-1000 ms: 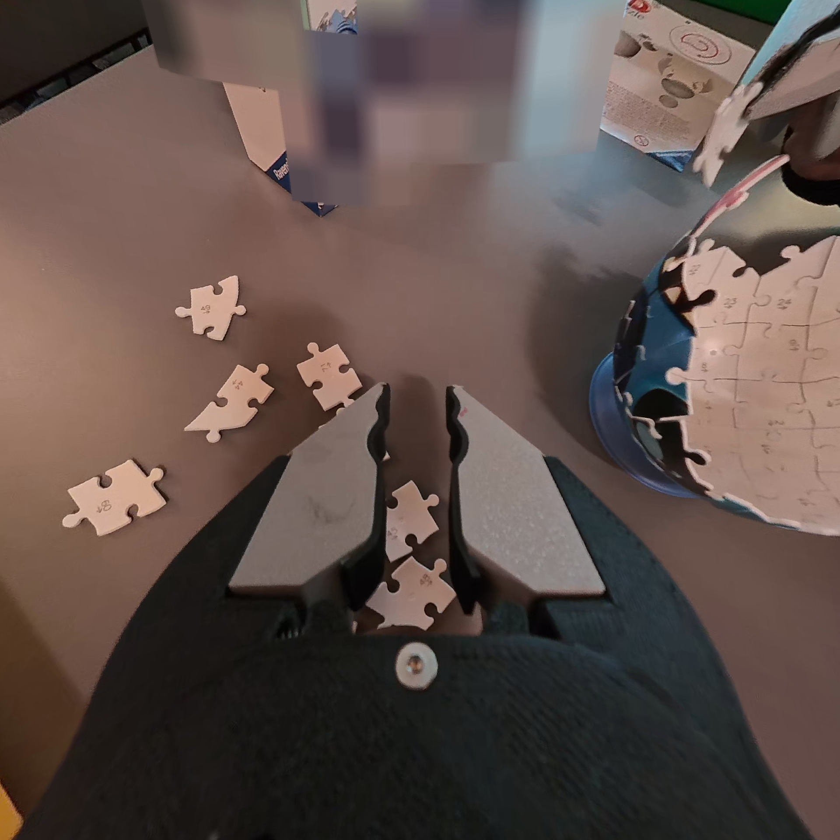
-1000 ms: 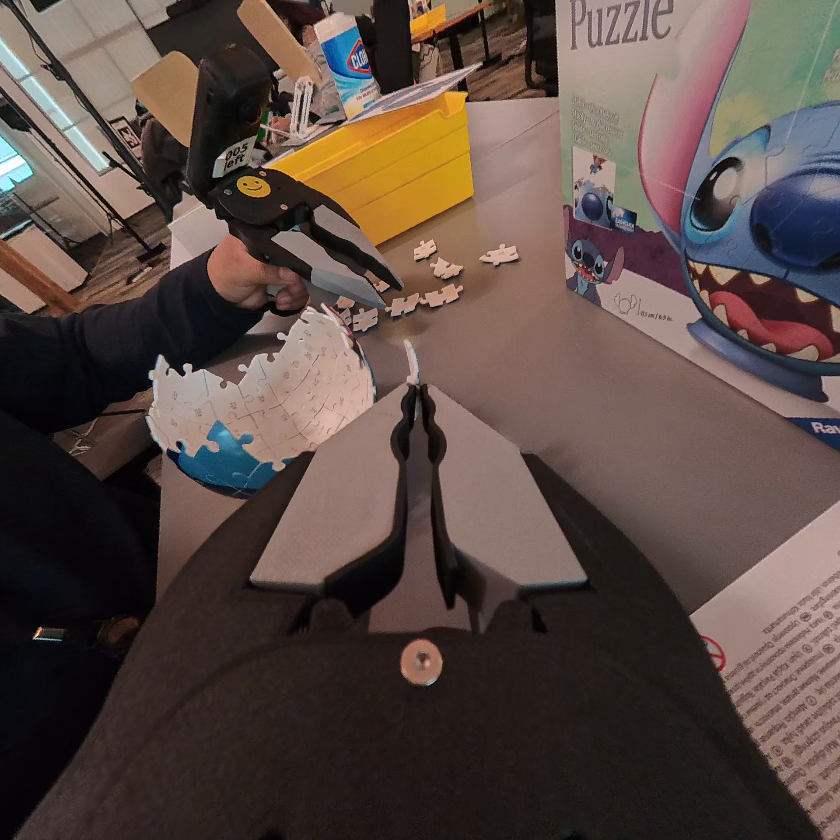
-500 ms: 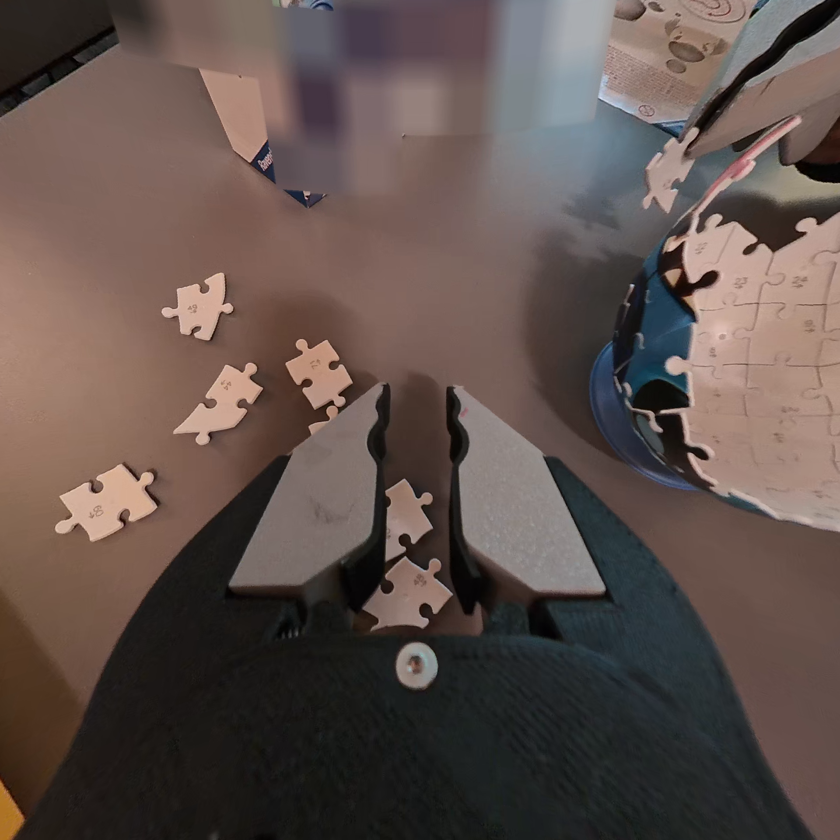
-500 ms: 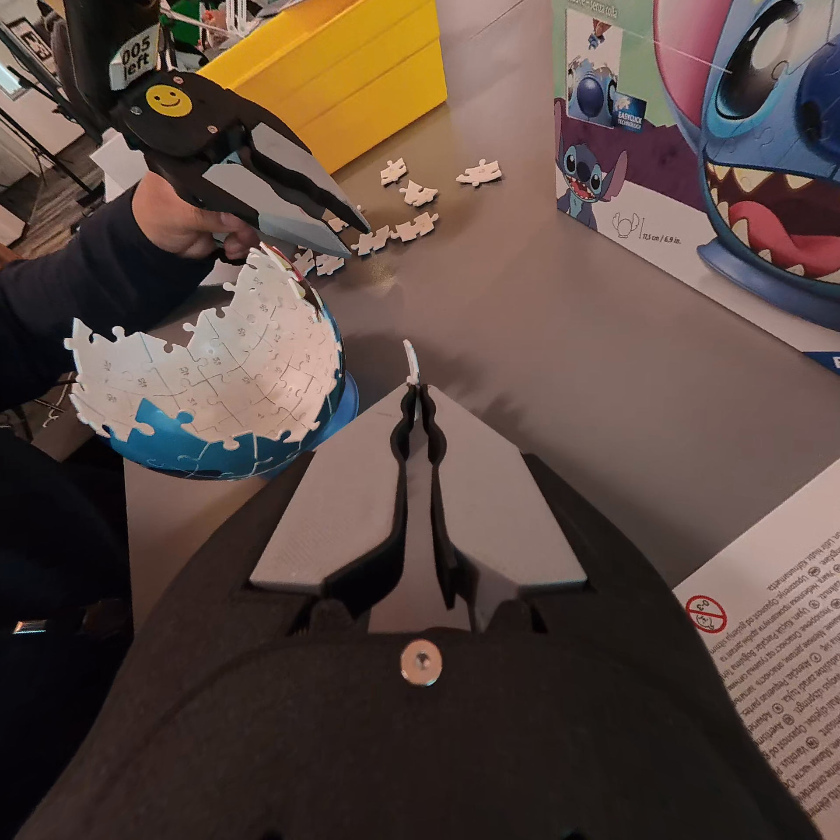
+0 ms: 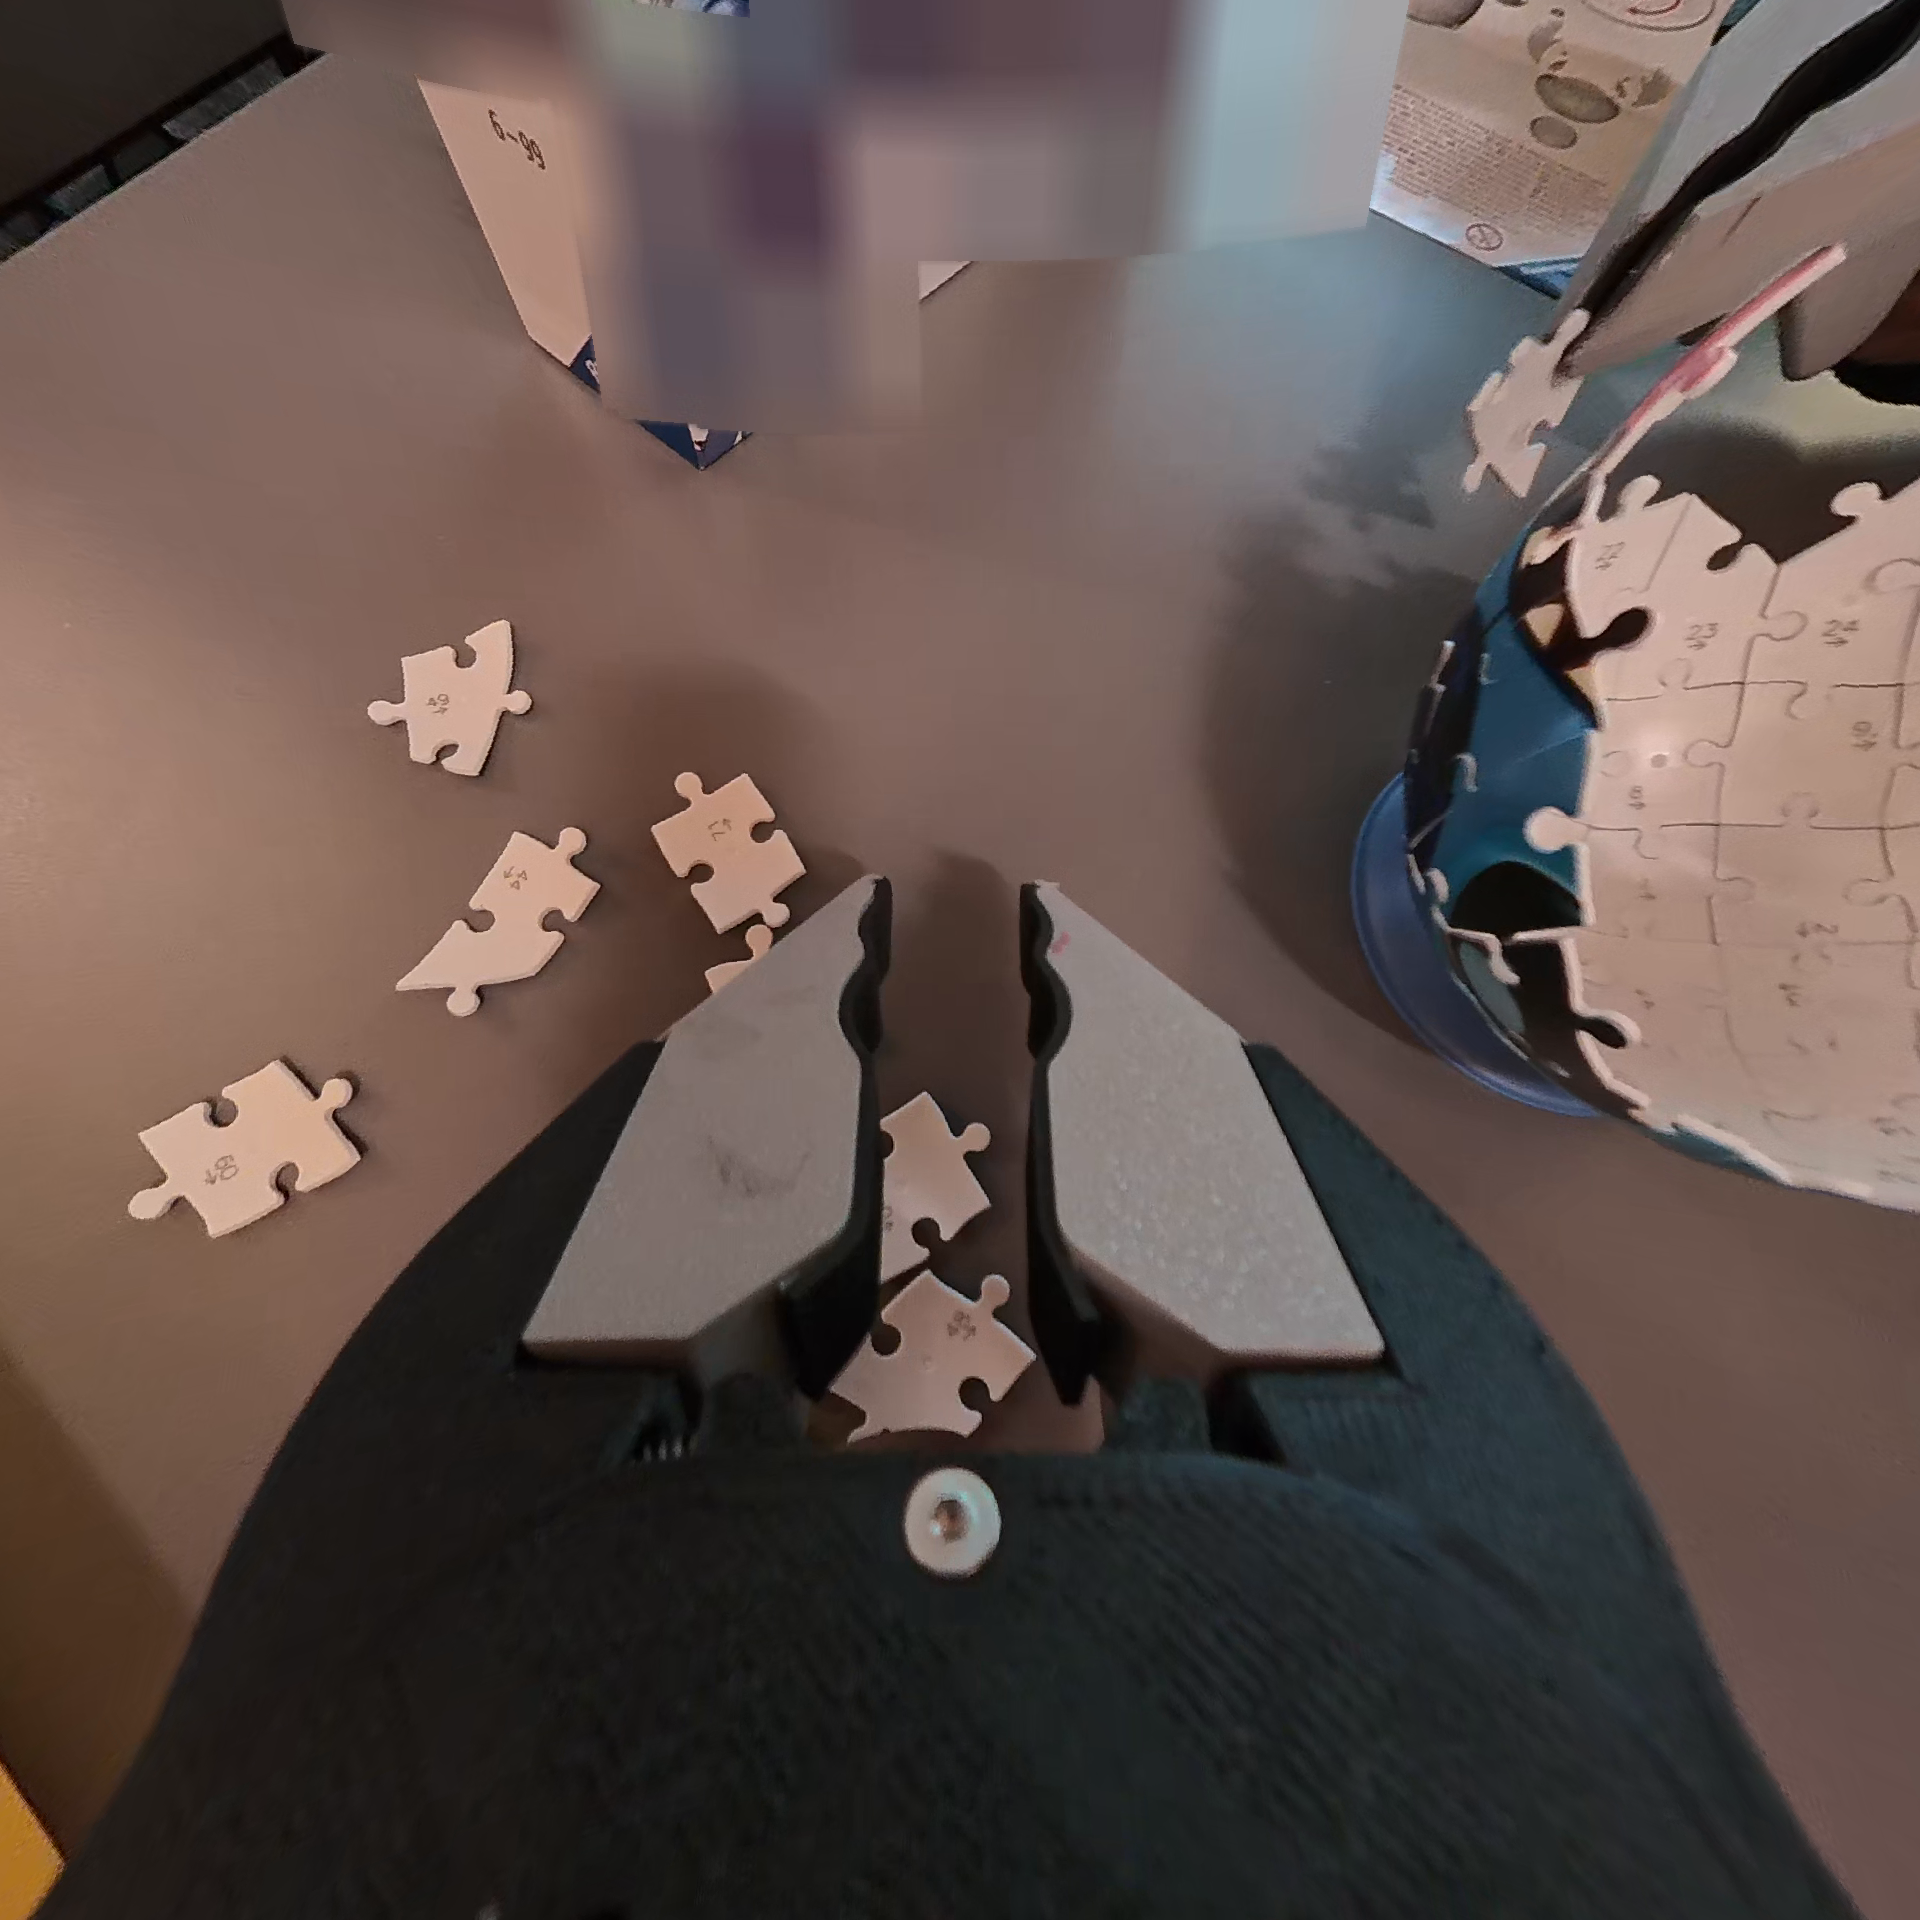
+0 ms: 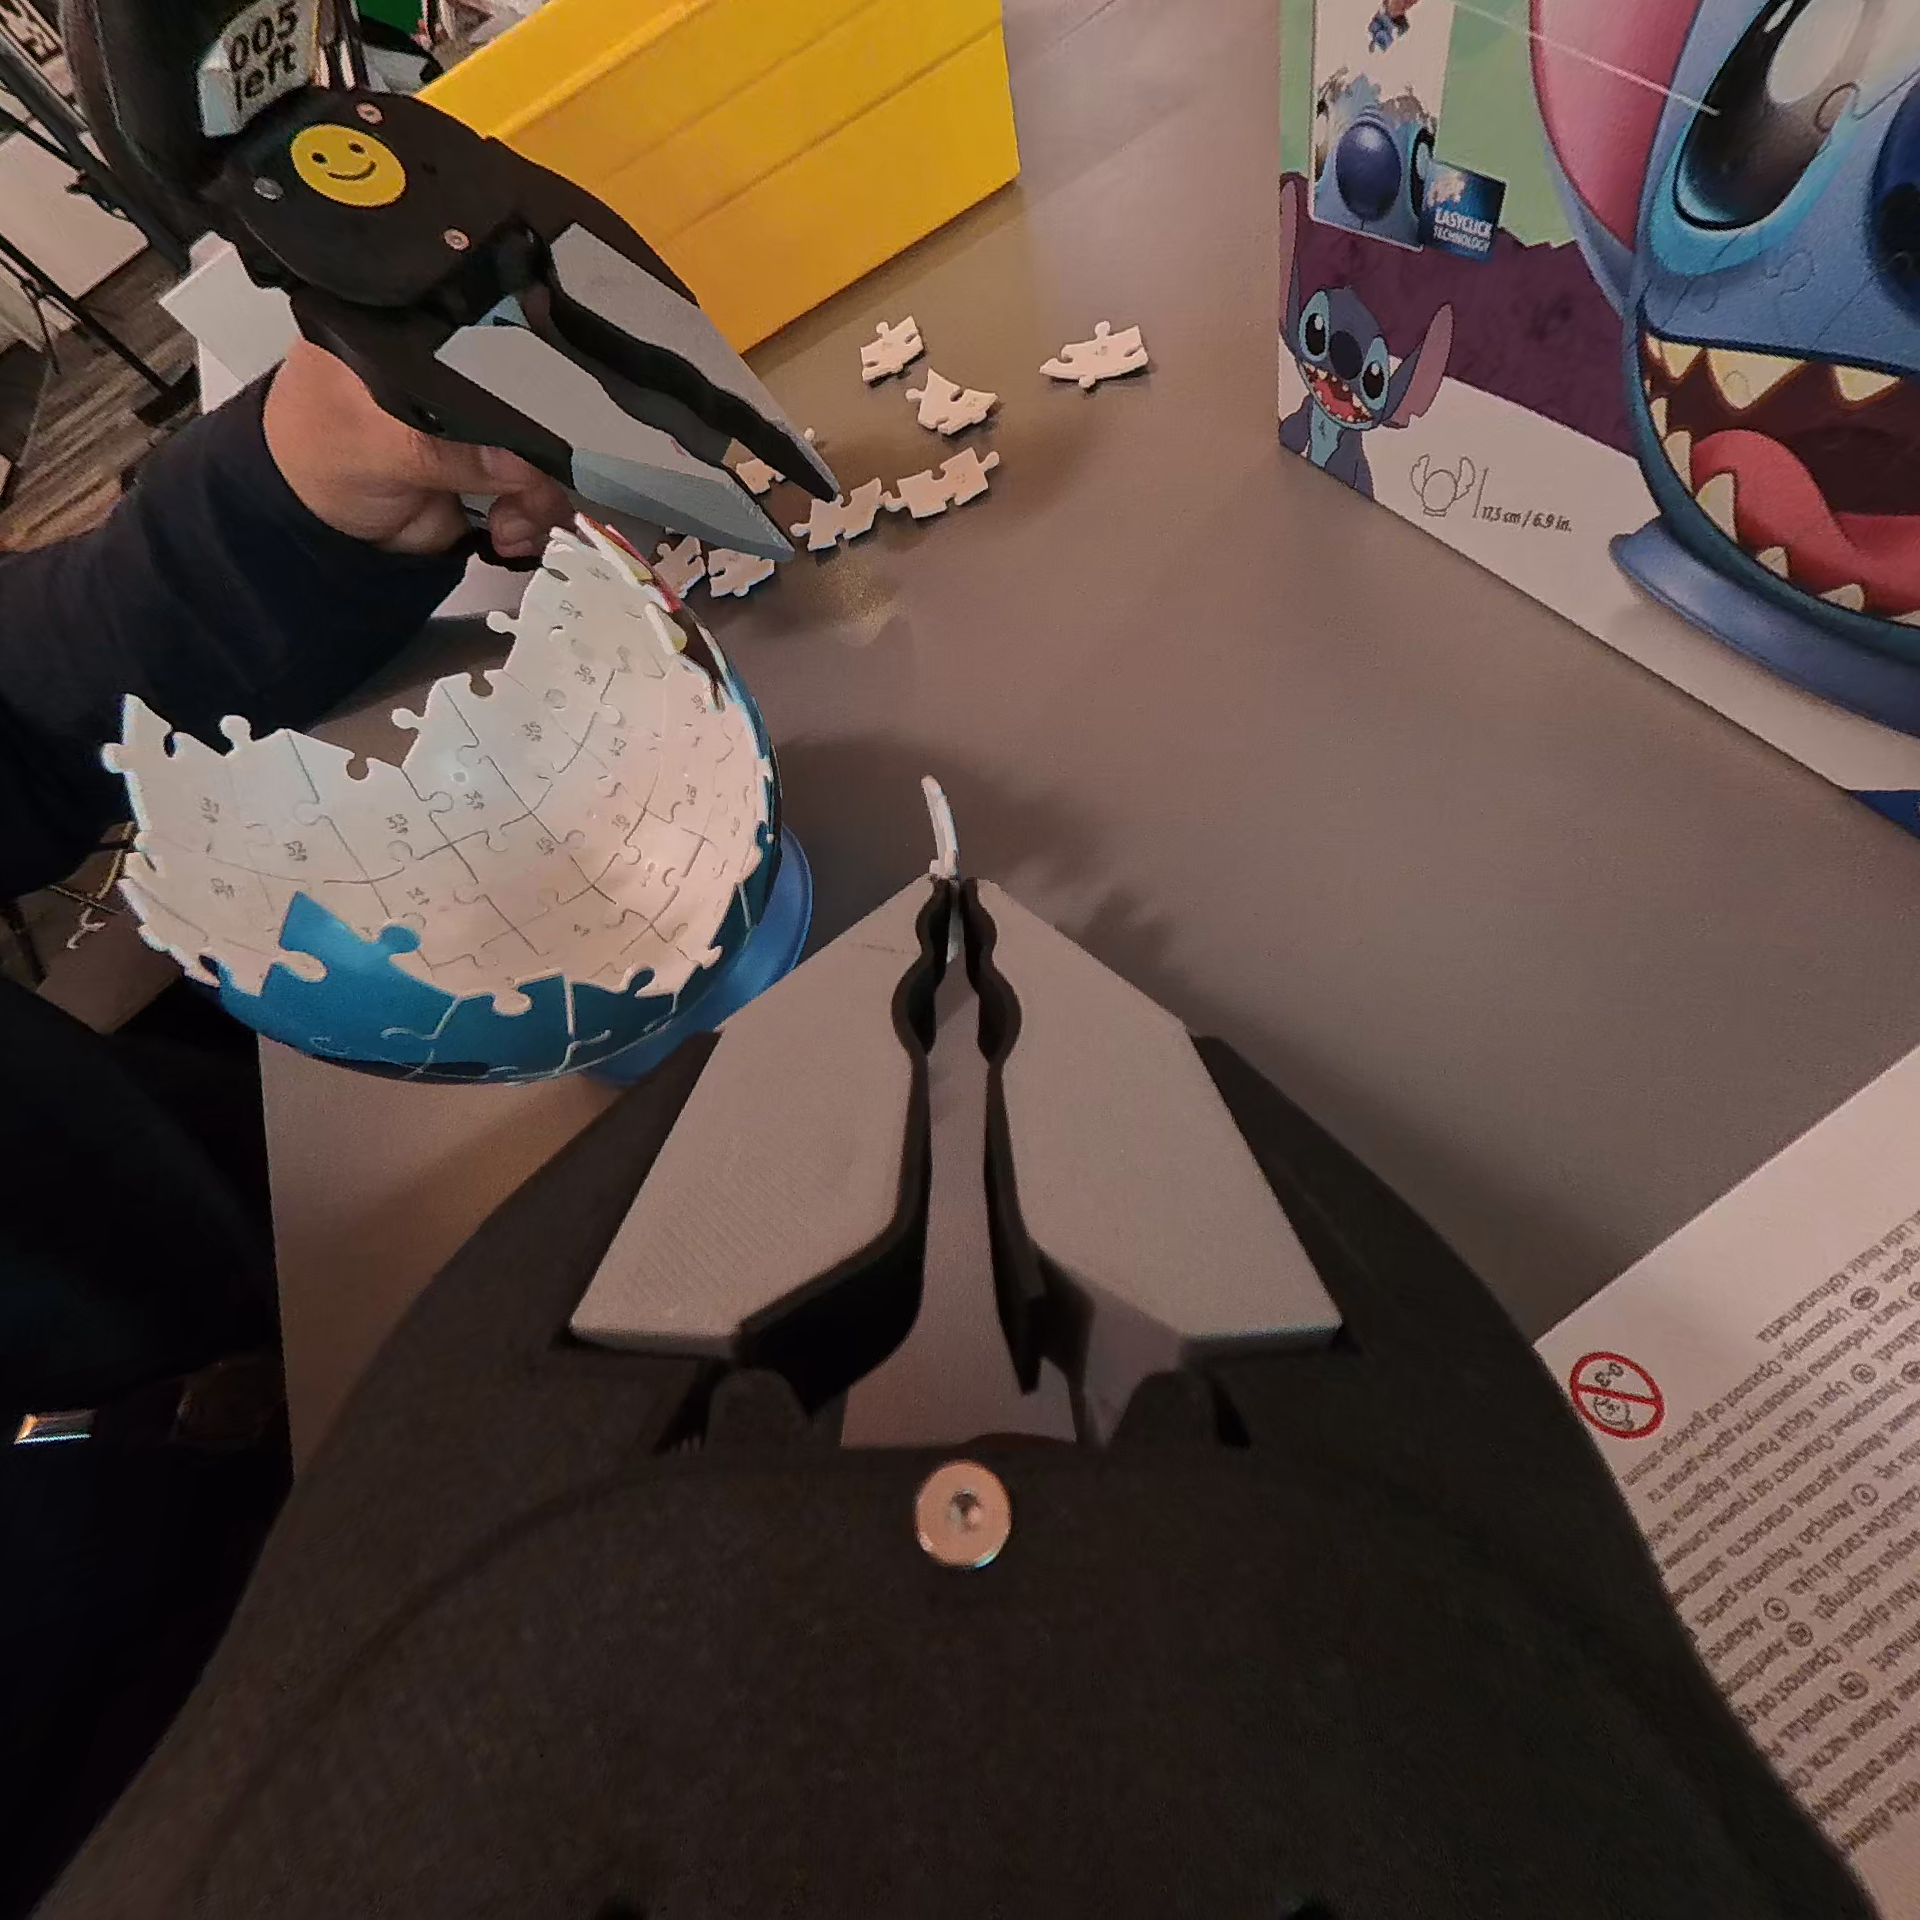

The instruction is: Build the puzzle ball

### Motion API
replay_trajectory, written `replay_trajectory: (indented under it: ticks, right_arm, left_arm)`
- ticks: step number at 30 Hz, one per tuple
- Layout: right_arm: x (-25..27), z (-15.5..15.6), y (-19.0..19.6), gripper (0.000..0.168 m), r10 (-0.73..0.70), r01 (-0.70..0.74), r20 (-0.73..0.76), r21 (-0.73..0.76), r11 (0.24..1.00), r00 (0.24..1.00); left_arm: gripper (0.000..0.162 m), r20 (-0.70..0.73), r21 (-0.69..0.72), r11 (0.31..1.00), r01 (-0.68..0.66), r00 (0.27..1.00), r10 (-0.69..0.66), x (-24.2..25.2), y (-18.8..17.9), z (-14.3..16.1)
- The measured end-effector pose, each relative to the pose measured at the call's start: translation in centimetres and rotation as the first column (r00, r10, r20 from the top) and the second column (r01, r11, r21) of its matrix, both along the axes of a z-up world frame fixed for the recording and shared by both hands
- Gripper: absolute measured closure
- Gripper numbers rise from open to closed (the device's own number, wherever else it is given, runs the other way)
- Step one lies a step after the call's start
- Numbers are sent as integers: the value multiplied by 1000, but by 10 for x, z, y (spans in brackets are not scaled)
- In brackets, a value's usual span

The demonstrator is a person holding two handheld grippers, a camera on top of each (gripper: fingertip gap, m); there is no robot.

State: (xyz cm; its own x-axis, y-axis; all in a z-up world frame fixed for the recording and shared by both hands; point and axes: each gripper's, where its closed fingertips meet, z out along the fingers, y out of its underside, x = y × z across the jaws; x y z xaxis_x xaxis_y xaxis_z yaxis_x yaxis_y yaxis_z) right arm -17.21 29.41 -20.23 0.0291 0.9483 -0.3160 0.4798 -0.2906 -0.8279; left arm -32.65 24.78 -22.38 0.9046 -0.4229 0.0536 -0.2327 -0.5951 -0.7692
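Observation:
The half-built puzzle ball [image 6: 447, 862] is a white-inside, blue-outside shell on a blue stand [image 6: 779, 935]. It also shows at the right of the left wrist view [image 5: 1714, 831]. My right gripper [image 6: 951, 883] is shut on a white puzzle piece [image 6: 940, 842], held on edge just right of the ball. In the left wrist view that piece [image 5: 1517, 405] hangs just above the ball's rim. My left gripper [image 5: 956, 904] is open and empty, low over loose white pieces [image 5: 727, 847] on the grey table. In the right wrist view it [image 6: 805, 517] is behind the ball.
A tall puzzle box [image 6: 1558, 312] stands at the far right, and a yellow bin [image 6: 779, 156] at the back. A printed instruction sheet [image 6: 1766, 1455] lies at the near right. Several loose pieces [image 6: 935, 488] lie between the bin and the box. A person's dark sleeve [image 6: 156, 603] is at the left. The tips of one gripper are about 15 centimetres away from the tips of the other.
My right gripper has carried the piece down and closer to the ball's rim. My left gripper has stayed open, shifting only slightly over the loose pieces.

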Motion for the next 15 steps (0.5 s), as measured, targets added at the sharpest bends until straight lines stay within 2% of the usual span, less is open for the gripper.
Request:
replay_trajectory:
  ticks: [15]
  right_arm:
    - [-1, 6, -4, 168, 22, -21, -22, 36, 999, 1000]
  left_arm:
    - [139, -24, -5, 1000, 6, 1000, -6, 1, -1, -2]
